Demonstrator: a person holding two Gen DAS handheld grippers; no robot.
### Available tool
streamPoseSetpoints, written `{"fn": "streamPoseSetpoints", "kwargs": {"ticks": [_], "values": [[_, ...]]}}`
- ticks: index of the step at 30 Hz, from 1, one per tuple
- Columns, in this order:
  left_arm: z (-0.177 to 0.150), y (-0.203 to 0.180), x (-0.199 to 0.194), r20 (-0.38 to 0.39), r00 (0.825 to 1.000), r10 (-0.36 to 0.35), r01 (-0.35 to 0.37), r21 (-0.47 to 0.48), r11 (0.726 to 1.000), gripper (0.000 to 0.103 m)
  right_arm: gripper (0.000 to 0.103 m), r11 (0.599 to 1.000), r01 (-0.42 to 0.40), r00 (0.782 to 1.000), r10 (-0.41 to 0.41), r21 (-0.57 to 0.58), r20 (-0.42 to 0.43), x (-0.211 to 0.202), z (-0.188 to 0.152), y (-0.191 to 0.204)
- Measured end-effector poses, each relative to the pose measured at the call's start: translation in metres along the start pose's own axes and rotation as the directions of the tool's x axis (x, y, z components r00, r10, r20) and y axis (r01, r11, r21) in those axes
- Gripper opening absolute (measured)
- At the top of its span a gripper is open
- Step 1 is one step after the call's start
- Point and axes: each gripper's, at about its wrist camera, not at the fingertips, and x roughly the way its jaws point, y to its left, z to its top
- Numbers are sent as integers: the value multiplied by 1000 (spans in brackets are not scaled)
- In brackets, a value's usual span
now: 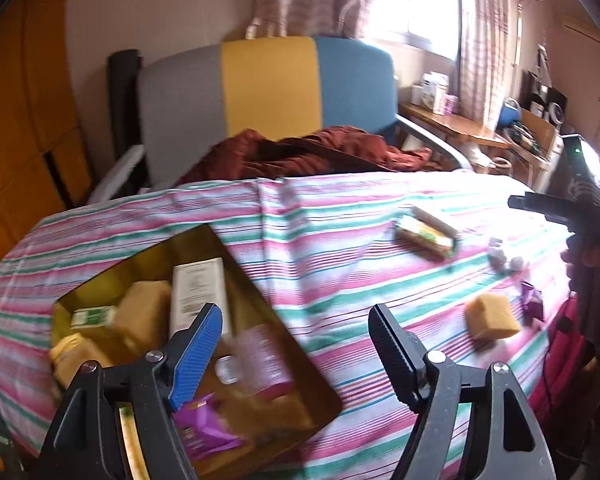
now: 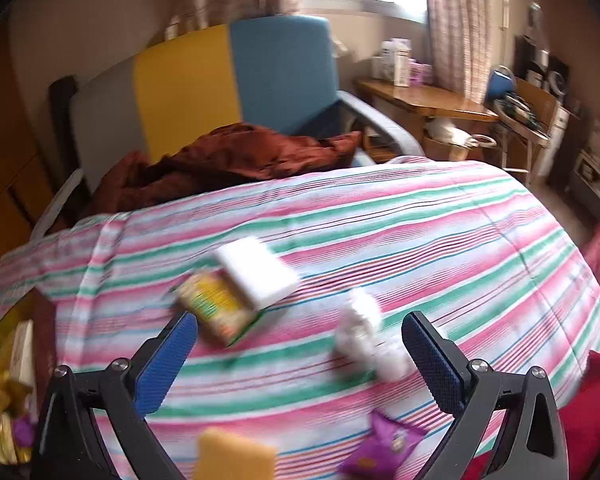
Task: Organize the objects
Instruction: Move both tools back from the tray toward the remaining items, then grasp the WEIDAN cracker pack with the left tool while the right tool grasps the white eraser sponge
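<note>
Fingers on my left gripper (image 1: 296, 332) are spread wide and hold nothing, hovering over the near corner of the gold tray (image 1: 236, 248), which carries a white box (image 1: 198, 292), sponges and a purple packet. My right gripper (image 2: 300, 344) is spread and empty too; beyond the tray on the striped surface (image 2: 440, 232), a white sponge (image 2: 256, 276) and yellow-green box (image 2: 220, 308) lie just ahead of its fingers, with a white crumpled item (image 2: 364, 332) between them.

Pink, green and white striped bedsheet (image 1: 340, 240), gold tray (image 1: 260, 300), yellow sponge (image 1: 492, 316), purple packet (image 2: 380, 446)
</note>
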Motion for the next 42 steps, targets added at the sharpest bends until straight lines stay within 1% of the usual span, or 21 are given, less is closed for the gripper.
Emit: {"fn": "streamPoseSetpoints", "kwargs": {"ticks": [3, 6, 8, 10, 12, 14, 17, 20, 23, 25, 27, 29, 31, 33, 37, 40, 42], "values": [[11, -20, 18, -33, 999, -34, 35, 28, 999, 77, 103, 997, 28, 999, -29, 72, 17, 8, 3, -27], [24, -40, 41, -87, 994, -71, 74, 31, 997, 77, 103, 985, 17, 1000, -20, 170, 17, 15, -2, -50], [34, -53, 60, -128, 986, -111, 114, 17, 993, 77, 103, 974, 6, 1000, -10, 228, 16, 16, -1, -62], [41, -65, 82, -177, 974, -139, 140, -6, 990, 76, 103, 968, -15, 1000, 9, 251, 26, 14, -1, -67], [47, -77, 107, -242, 955, -174, 168, -47, 985, 75, 103, 965, -38, 999, 36, 258, 13, 17, -1, -67], [54, -86, 133, -304, 928, -216, 191, -111, 975, 75, 103, 965, -61, 998, 61, 256, 9, 19, -2, -63], [64, -100, 169, -368, 898, -243, 186, -183, 965, 72, 103, 965, -90, 996, 90, 246, 10, 18, -3, -60], [73, -110, 199, -407, 874, -264, 169, -255, 952, 70, 103, 959, -120, 992, 122, 257, 7, 19, -3, -61], [84, -122, 225, -433, 859, -273, 144, -308, 941, 70, 103, 949, -146, 988, 152, 279, -2, 21, -5, -65], [89, -131, 238, -448, 856, -258, 119, -316, 941, 70, 103, 942, -165, 985, 174, 294, -6, 22, -5, -67], [95, -142, 249, -457, 857, -239, 100, -307, 946, 70, 103, 937, -180, 982, 191, 301, -9, 22, -6, -68], [98, -150, 260, -472, 858, -203, 64, -295, 953, 70, 103, 930, -196, 978, 208, 312, -6, 22, -6, -69], [101, -154, 269, -482, 855, -192, 42, -305, 951, 70, 103, 923, -209, 975, 222, 323, -3, 21, -6, -71], [106, -158, 275, -476, 864, -163, 17, -295, 955, 70, 103, 917, -221, 971, 238, 332, -9, 23, -7, -72], [113, -166, 282, -469, 873, -134, -2, -278, 960, 70, 103, 911, -238, 966, 258, 338, -17, 25, -8, -72], [115, -174, 286, -473, 877, -90, -20, -222, 975, 70, 103, 907, -240, 965, 261, 347, -16, 25, -8, -74], [112, -180, 286, -474, 878, -65, -15, -163, 987, 72, 103, 905, -236, 966, 258, 355, -16, 25, -9, -76]]}}
